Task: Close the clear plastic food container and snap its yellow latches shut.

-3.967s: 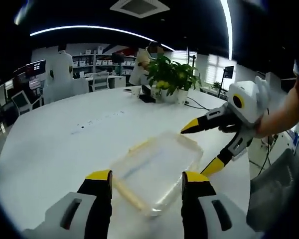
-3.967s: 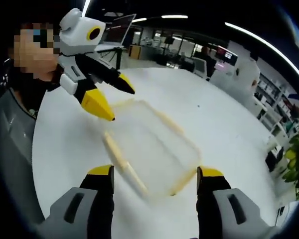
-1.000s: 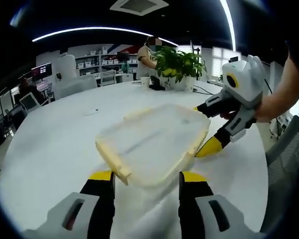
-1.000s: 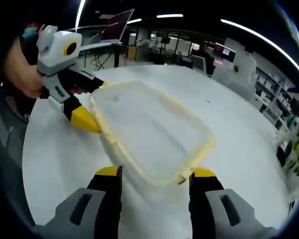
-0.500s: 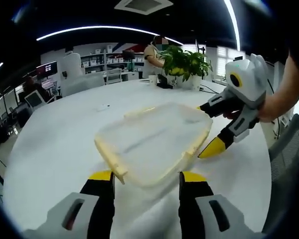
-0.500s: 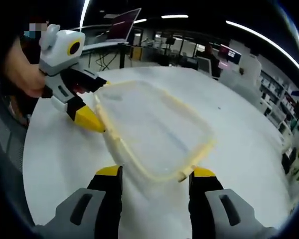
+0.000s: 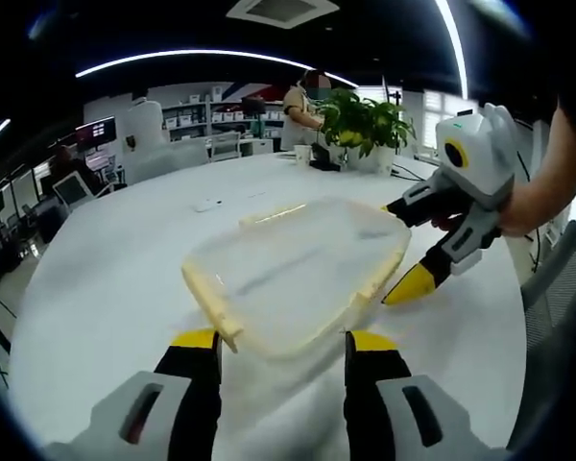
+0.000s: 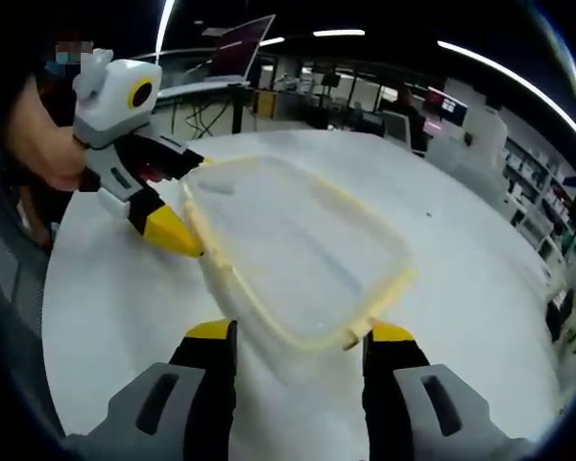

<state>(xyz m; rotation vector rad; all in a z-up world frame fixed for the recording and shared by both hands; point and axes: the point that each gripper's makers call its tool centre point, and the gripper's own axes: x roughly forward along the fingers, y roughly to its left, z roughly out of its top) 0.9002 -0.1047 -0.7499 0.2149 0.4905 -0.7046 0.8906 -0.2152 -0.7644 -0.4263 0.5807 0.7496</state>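
White round table [image 7: 96,279] in an open office carried the container [image 7: 298,274], lid on, lying just beyond the left gripper [image 7: 280,357], whose jaws stood apart, holding nothing. Little had changed over the last second. Right gripper [image 8: 292,351] likewise gaped empty near one corner. Farther off, the left gripper view alone showed a potted plant [image 7: 363,123].

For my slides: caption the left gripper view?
Two open claws flank a clear container with yellow latches on a white table.
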